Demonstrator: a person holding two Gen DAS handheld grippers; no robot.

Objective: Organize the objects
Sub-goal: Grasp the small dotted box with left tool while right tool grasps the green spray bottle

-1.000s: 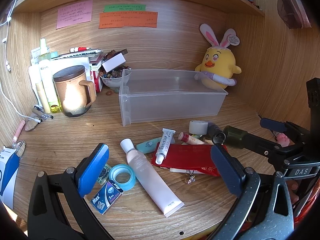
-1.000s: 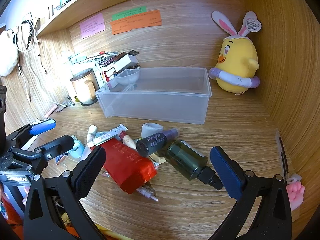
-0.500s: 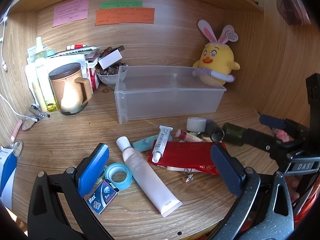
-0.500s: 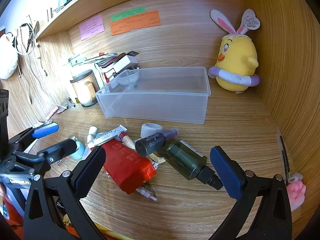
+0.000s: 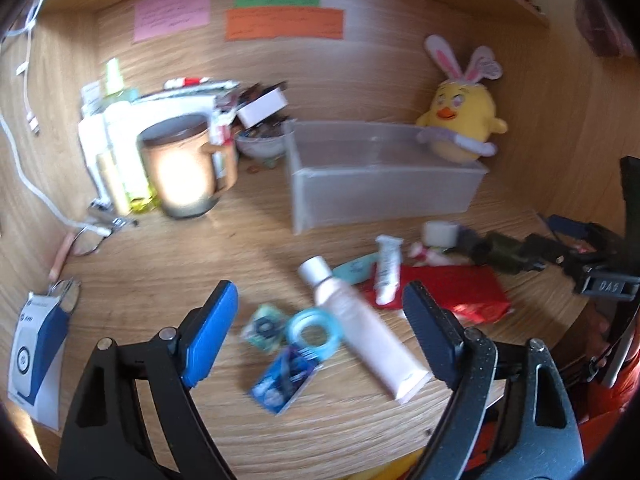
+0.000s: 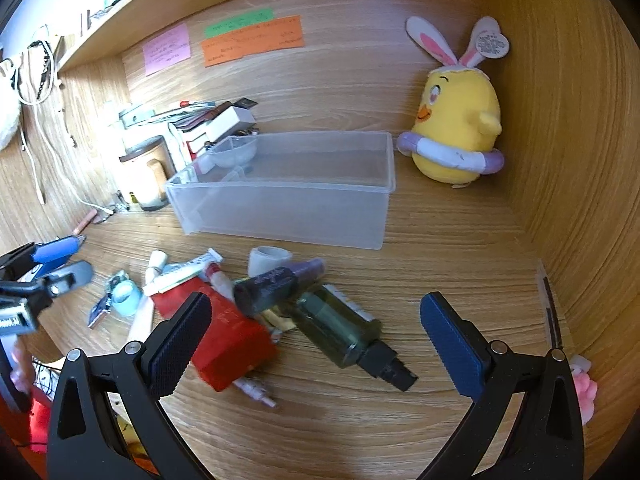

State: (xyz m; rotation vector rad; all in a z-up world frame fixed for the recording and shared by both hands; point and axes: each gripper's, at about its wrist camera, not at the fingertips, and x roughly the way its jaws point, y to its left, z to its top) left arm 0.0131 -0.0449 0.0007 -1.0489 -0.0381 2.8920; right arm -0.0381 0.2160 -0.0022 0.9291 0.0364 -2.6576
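Left wrist view: left gripper (image 5: 316, 320) spread wide, holding nothing, over the white tube (image 5: 360, 320), tape ring (image 5: 314, 330) and blue packet (image 5: 284, 380) on the counter (image 5: 160, 264). Clear bin (image 5: 380, 184) looks empty; sorting apparently not begun. Mug (image 5: 180, 172) stands beside it.

Right wrist view: right gripper (image 6: 316, 344) spread, empty, above dark bottle (image 6: 344, 332) and red pouch (image 6: 224, 336). Plush chick (image 6: 456, 128) beside the bin.
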